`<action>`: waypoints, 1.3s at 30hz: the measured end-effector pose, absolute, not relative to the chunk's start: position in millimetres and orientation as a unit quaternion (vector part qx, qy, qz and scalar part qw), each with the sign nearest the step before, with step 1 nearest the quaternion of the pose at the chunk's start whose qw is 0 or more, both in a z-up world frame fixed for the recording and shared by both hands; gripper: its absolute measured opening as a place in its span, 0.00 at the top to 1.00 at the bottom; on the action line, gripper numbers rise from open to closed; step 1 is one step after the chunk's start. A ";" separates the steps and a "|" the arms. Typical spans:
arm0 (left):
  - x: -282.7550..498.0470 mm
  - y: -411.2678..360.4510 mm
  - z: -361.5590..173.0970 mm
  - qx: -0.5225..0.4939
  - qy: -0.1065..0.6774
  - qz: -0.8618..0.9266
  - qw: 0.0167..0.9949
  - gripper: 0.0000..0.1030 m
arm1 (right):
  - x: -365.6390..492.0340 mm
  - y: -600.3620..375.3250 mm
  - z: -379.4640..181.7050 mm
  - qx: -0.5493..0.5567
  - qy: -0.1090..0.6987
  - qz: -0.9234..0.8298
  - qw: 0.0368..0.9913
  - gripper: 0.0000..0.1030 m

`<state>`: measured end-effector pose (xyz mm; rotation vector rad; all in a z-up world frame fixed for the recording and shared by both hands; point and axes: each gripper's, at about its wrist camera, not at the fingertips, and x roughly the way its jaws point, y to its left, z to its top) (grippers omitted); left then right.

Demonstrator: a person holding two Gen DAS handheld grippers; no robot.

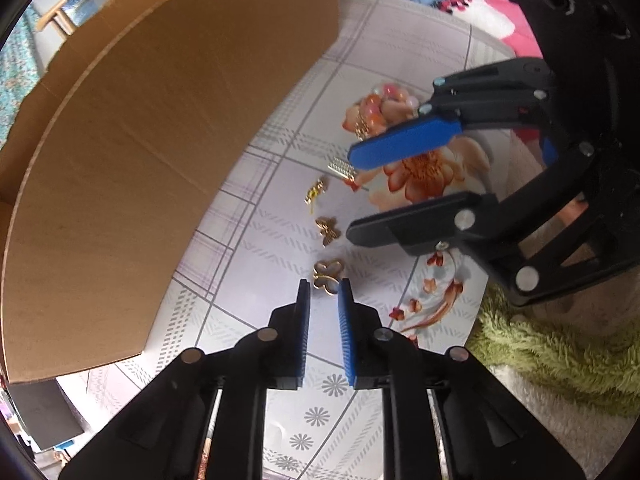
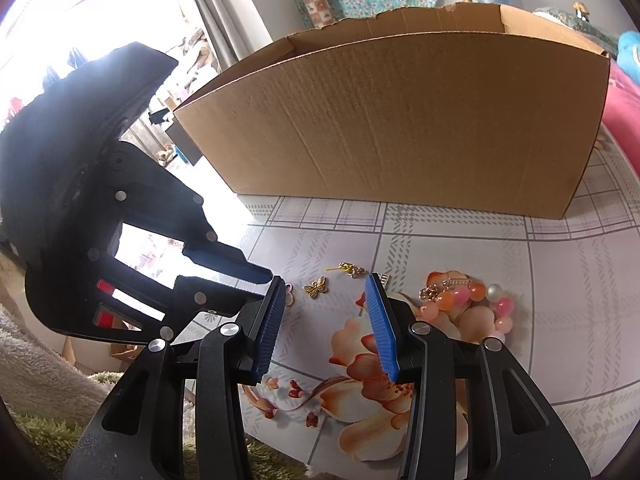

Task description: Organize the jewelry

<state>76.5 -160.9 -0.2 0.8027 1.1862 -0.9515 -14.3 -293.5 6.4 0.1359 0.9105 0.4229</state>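
So the left gripper (image 1: 324, 286) is pointed almost straight down over a flowered tablecloth (image 1: 280, 248), with its blue pads a narrow gap apart and nothing pinched between them. An open-wire gold butterfly charm (image 1: 328, 276) is seen right at the pad tips, lying flat on the cloth, not clamped. A short row of small gold bits is laid out beyond it: a solid butterfly charm (image 1: 328, 230), a twisted gold piece (image 1: 316, 192), a little comb-like clip (image 1: 341, 169). Further along, a beaded bracelet (image 2: 476, 300) in pink and orange is spotted. A big cardboard box (image 1: 160, 140) stands just beside the row, presumably where everything gets dropped.

The right gripper (image 2: 328, 312) is held above the cloth with its jaws well apart, empty.

The wire butterfly is judged to be featherlight, thin and stiff but easily bent, and slippery on that glossy cloth. It would best be nipped across the middle where the wings meet, with the tips brought right down onto the cloth, since a grab at a wing edge could flick it away.
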 end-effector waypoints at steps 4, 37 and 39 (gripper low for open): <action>89.2 -163.5 -0.3 0.351 0.542 -0.420 0.637 0.87 | -16.8 -299.9 6.2 0.073 0.434 0.199 0.876 0.61; 107.9 -222.3 -21.2 0.398 0.539 -0.444 0.595 0.90 | -22.5 -322.5 9.8 0.101 0.422 0.198 0.879 0.61; 109.1 -221.7 -21.1 0.392 0.540 -0.446 0.597 0.92 | -22.9 -322.4 10.8 0.100 0.422 0.198 0.879 0.61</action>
